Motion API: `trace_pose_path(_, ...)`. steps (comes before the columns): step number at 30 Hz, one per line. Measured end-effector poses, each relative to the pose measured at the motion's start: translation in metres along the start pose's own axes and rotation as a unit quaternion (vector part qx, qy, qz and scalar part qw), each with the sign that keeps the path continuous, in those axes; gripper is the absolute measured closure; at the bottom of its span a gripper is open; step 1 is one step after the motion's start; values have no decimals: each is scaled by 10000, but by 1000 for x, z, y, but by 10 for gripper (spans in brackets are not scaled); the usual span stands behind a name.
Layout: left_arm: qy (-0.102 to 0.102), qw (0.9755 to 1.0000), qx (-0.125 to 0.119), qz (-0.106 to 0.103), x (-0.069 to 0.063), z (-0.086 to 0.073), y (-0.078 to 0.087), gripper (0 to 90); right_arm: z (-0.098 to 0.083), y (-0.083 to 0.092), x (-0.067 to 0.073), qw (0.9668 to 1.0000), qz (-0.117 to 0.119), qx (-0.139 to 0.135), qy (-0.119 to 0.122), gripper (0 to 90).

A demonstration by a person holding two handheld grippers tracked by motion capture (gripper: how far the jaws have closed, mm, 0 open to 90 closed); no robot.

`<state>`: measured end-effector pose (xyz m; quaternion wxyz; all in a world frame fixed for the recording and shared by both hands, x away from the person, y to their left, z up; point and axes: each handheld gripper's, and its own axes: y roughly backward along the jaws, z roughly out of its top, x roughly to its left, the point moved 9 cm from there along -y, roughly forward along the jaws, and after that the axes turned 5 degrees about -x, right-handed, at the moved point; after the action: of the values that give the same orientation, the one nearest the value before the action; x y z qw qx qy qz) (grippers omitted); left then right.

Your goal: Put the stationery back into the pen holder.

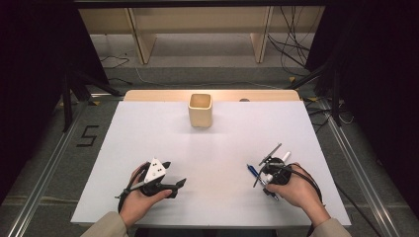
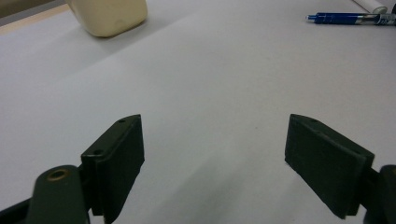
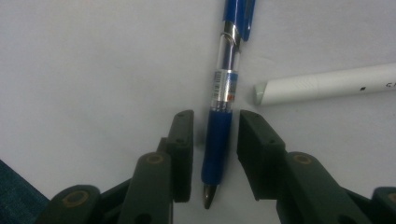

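A blue pen (image 3: 228, 70) lies on the white table, its tip pointing toward me in the right gripper view. My right gripper (image 3: 215, 116) stands over its blue grip with one jaw on each side; a narrow gap shows on both sides, so the pads are not pressing. A white marker (image 3: 327, 84) lies just right of the pen. In the high view the right gripper (image 1: 271, 170) points down at the pen (image 1: 253, 171) near the front right. My left gripper (image 1: 174, 174) rests at the front left, open wide with nothing between its jaws (image 2: 215, 123).
A cream square cup (image 1: 200, 109) stands at the back middle of the table (image 1: 148, 138); it also shows in the left gripper view (image 2: 109, 16). The pen (image 2: 345, 18) lies far off there. Bare white table surface lies between both hands and the cup.
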<state>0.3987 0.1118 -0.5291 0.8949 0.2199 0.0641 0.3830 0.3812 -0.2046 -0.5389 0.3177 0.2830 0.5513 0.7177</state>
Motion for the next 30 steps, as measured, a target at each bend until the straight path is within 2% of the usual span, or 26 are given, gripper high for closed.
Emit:
trace_pose_path(7, 6, 10000, -1, -2, 0, 0, 0, 195, 1, -1, 0, 9999, -1, 116, 37, 676)
trace_pose_path(19, -8, 10000, -3, -2, 0, 0, 0, 195, 2, -2, -2, 9999, -27, 149, 56, 696)
trace_pose_path(30, -8, 10000, 5, -4, 0, 0, 0, 196, 2, -2, -1, 9996, -155, 205, 140, 722)
